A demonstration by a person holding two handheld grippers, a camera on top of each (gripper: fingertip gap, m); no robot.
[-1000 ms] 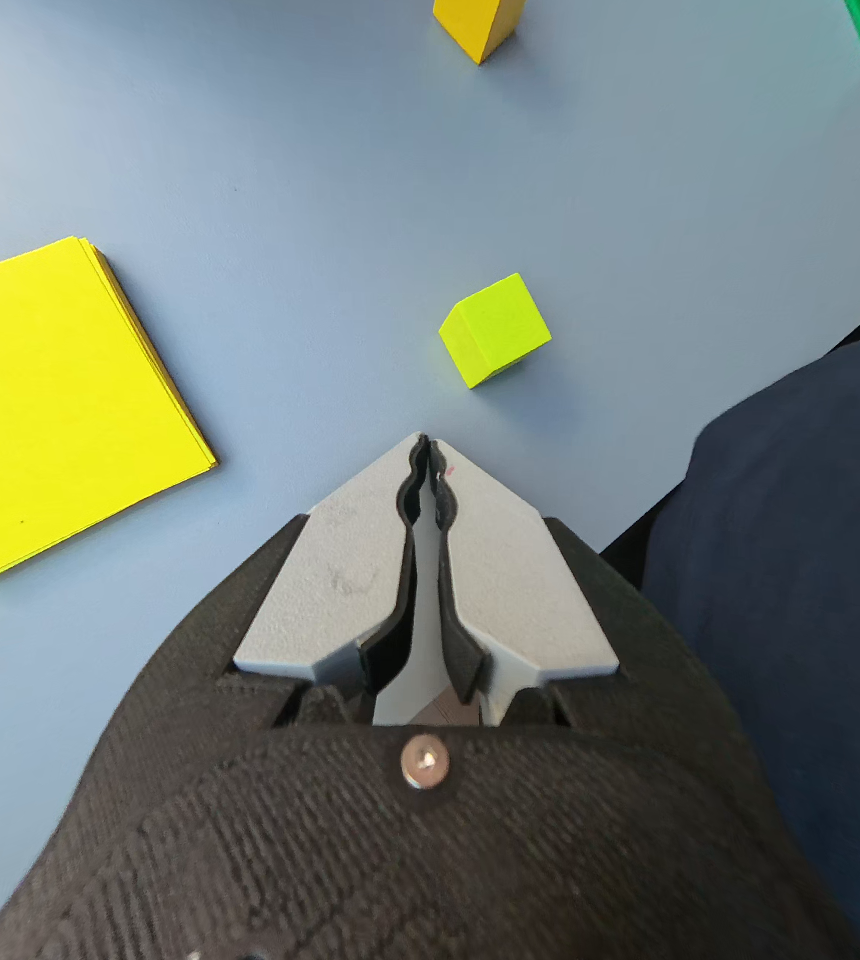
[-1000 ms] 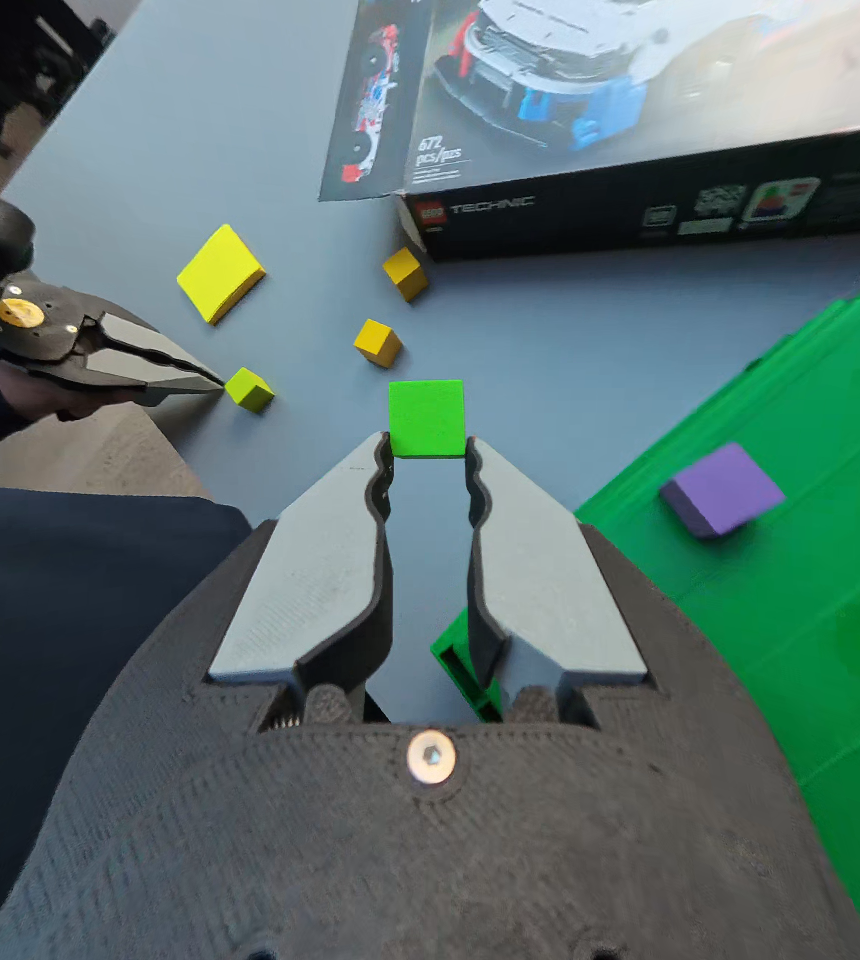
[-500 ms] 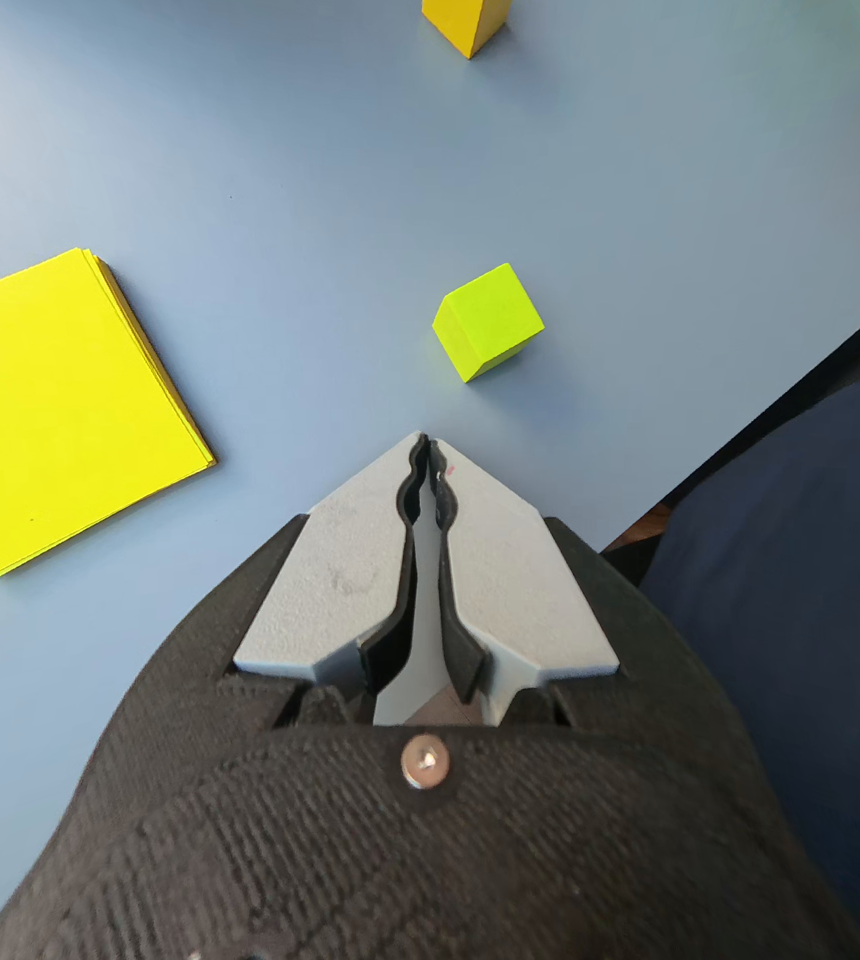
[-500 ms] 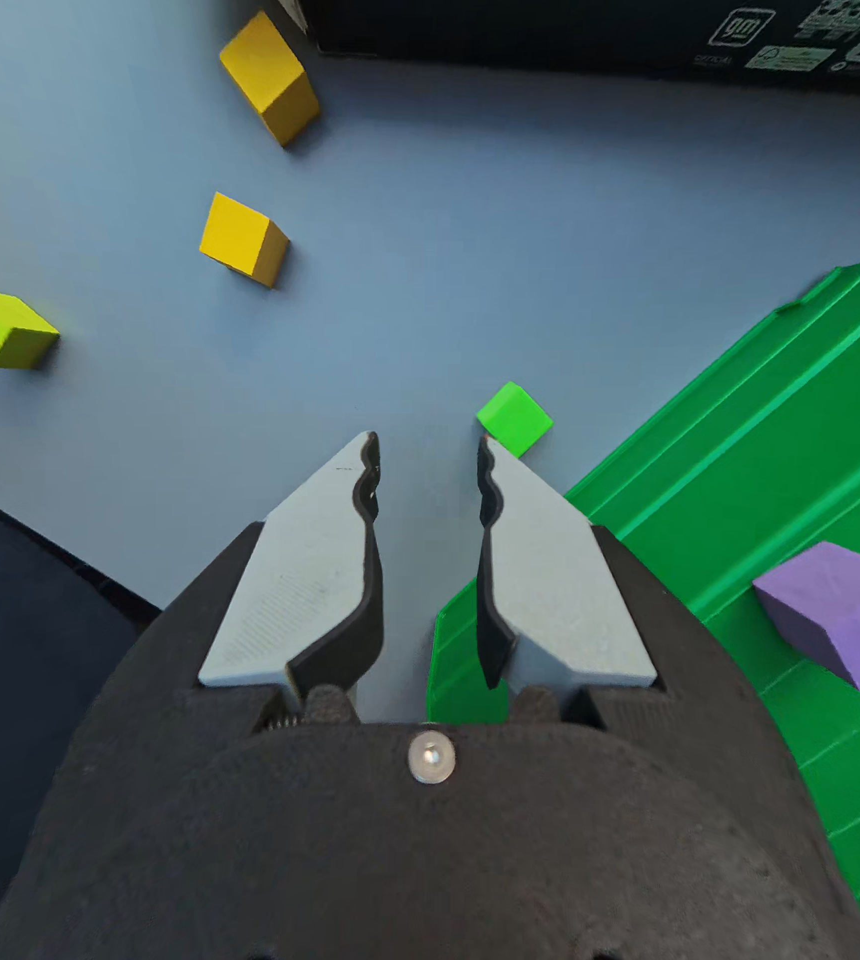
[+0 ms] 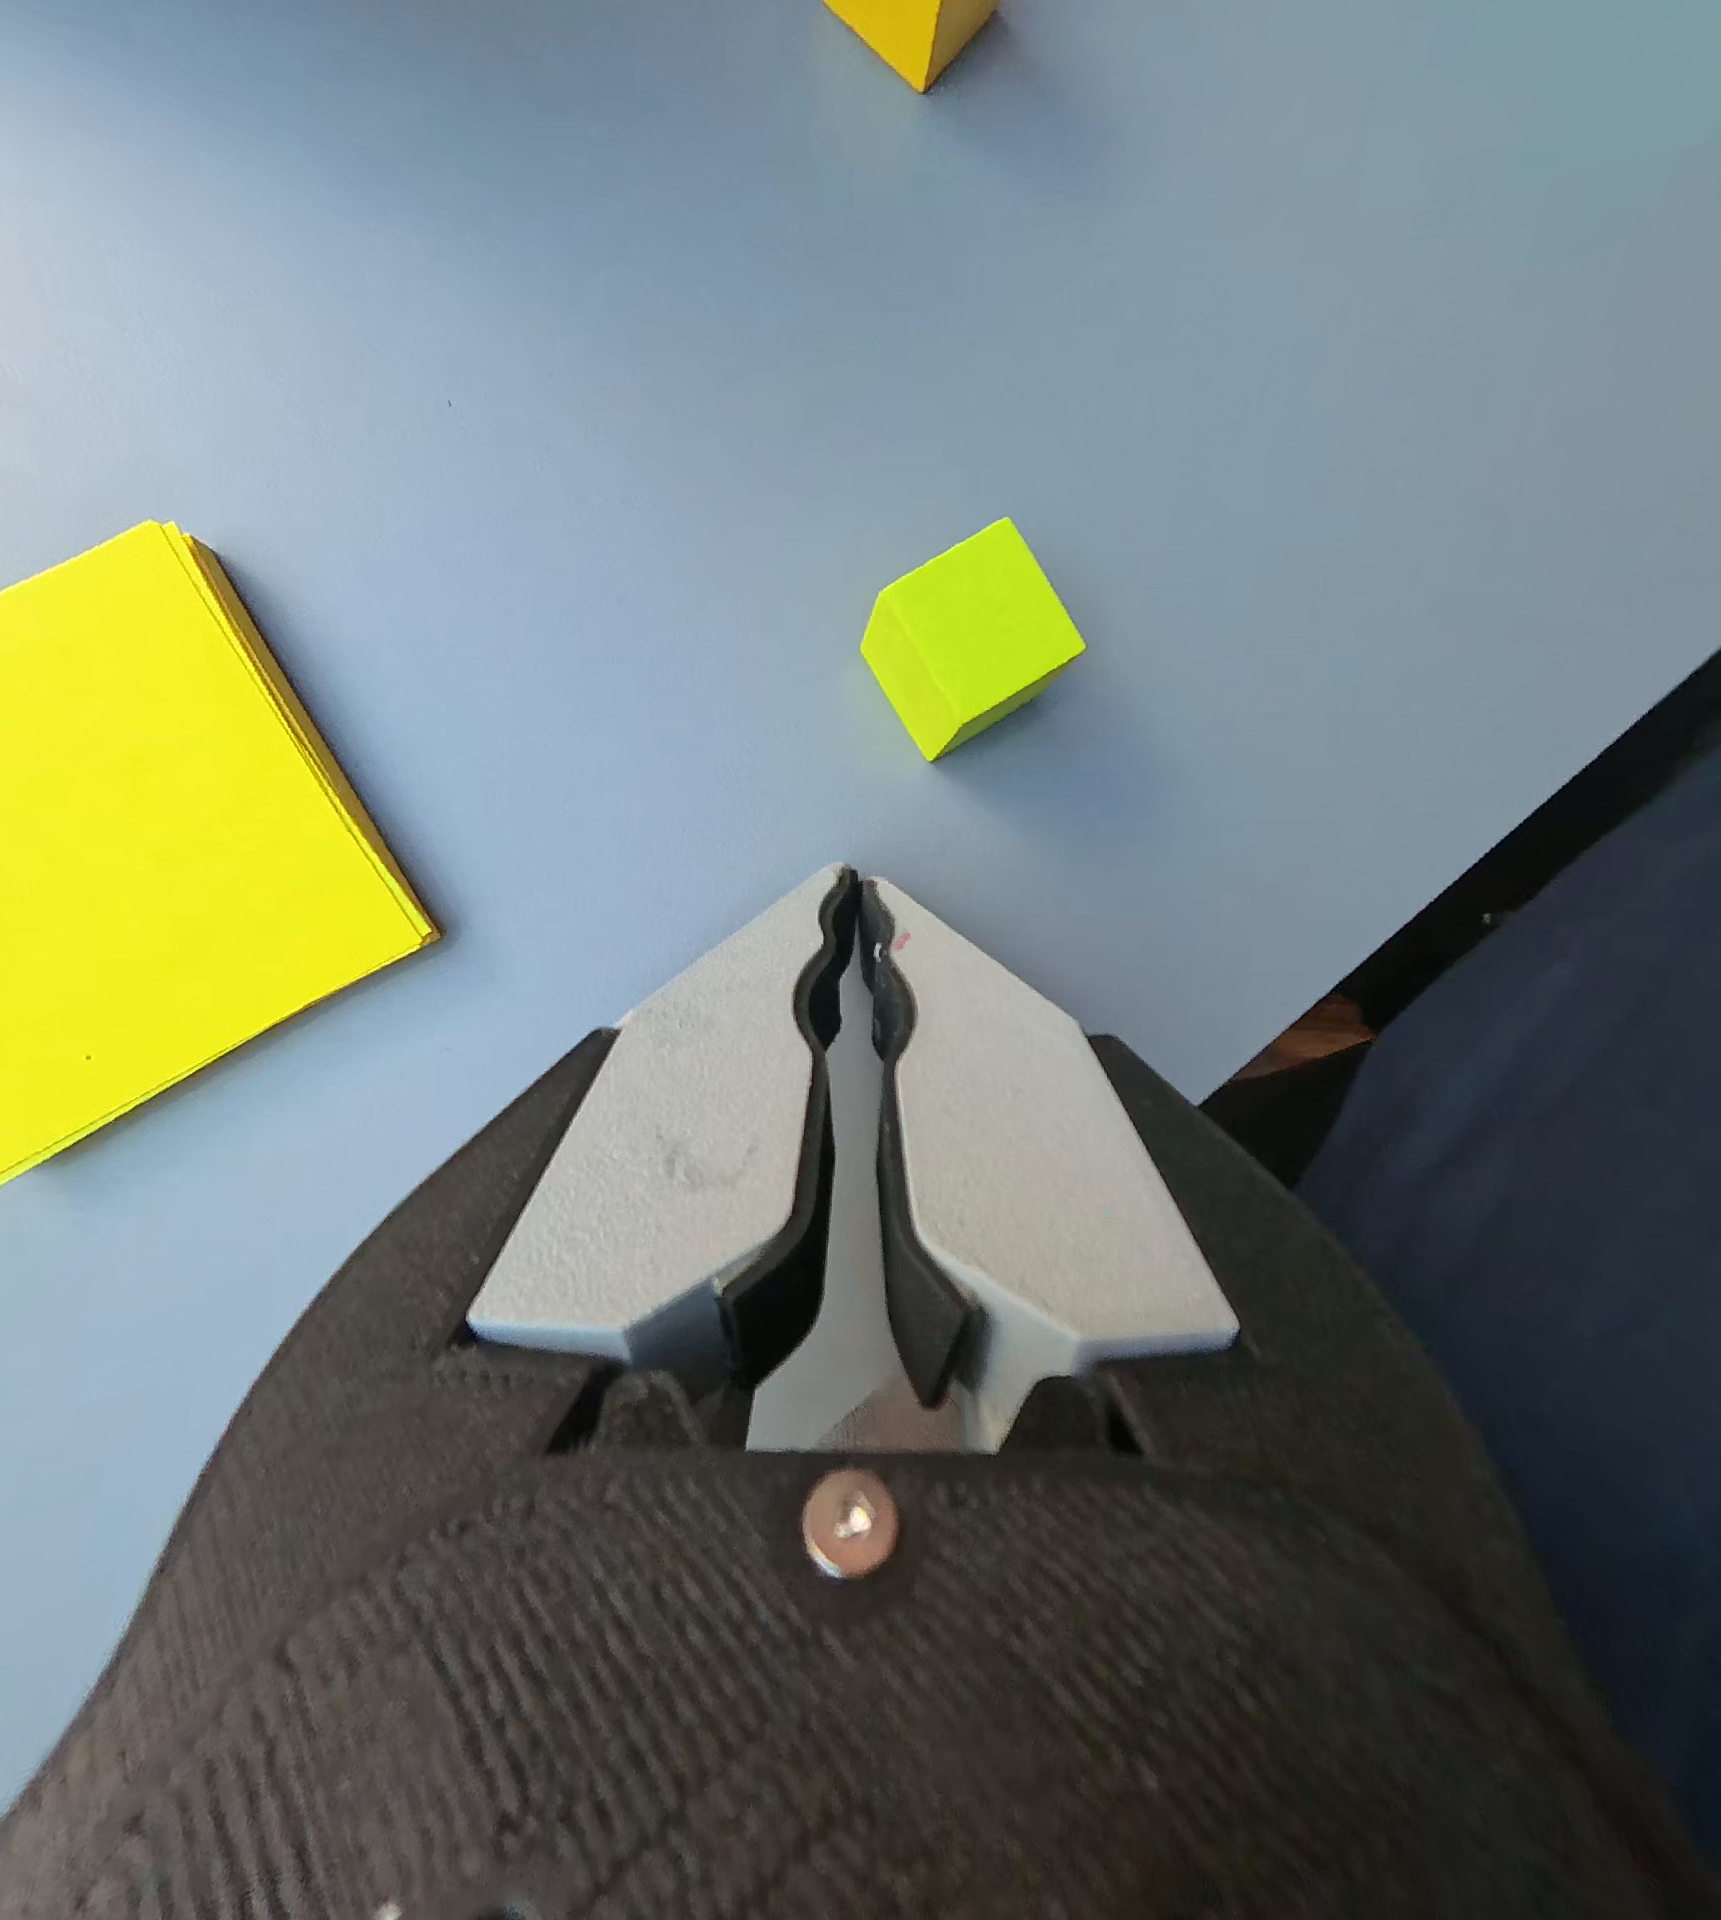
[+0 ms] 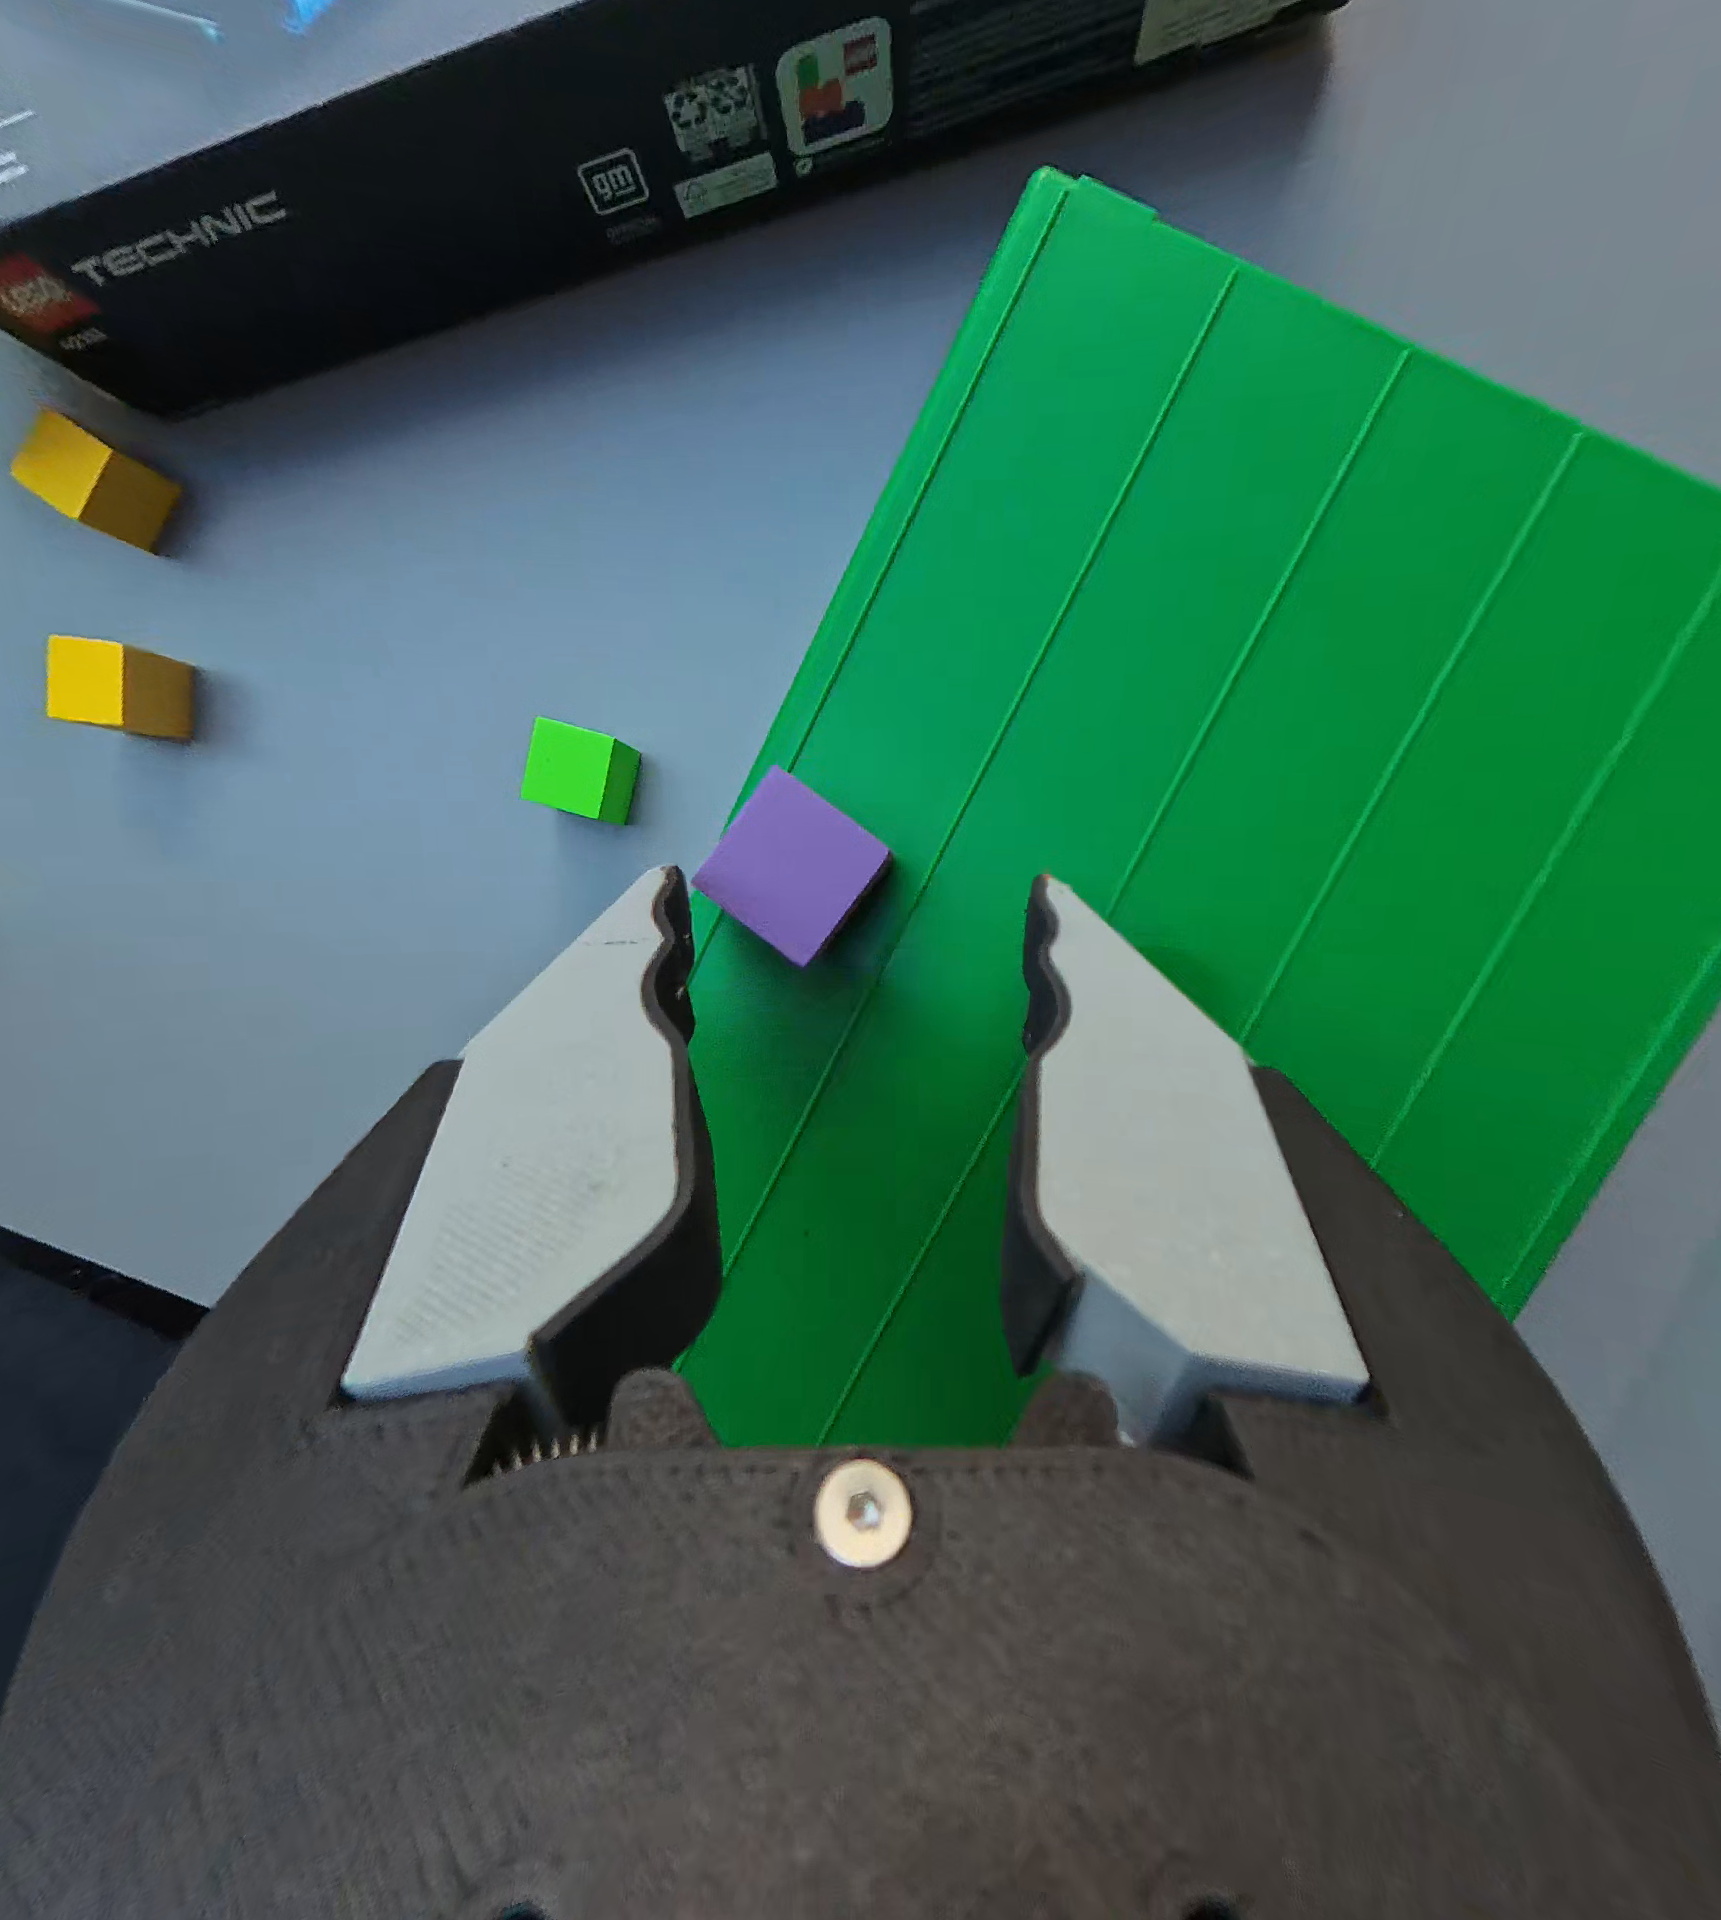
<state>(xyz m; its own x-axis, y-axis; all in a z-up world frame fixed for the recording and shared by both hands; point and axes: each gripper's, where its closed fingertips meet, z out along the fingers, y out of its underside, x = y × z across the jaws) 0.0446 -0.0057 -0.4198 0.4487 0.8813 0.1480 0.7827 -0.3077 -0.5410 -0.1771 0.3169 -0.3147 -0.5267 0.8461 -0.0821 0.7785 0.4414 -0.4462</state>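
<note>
Purple block (image 6: pixel 791 864) on the green board (image 6: pixel 1303 675) is sitting just ahead of your right claw (image 6: pixel 854 902), gaping empty; your left claw (image 5: pixel 853 883) is staying closed on nothing near the lime cube (image 5: pixel 972 636).

We found the right gripper (image 6: pixel 856 894) spread wide and empty above the green ribbed board (image 6: pixel 1355 727). Nearest its left fingertip, a purple block (image 6: pixel 791 864) lay at the board's edge. The left gripper (image 5: pixel 851 883) was closed, empty, near a lime cube (image 5: pixel 970 634).
</note>
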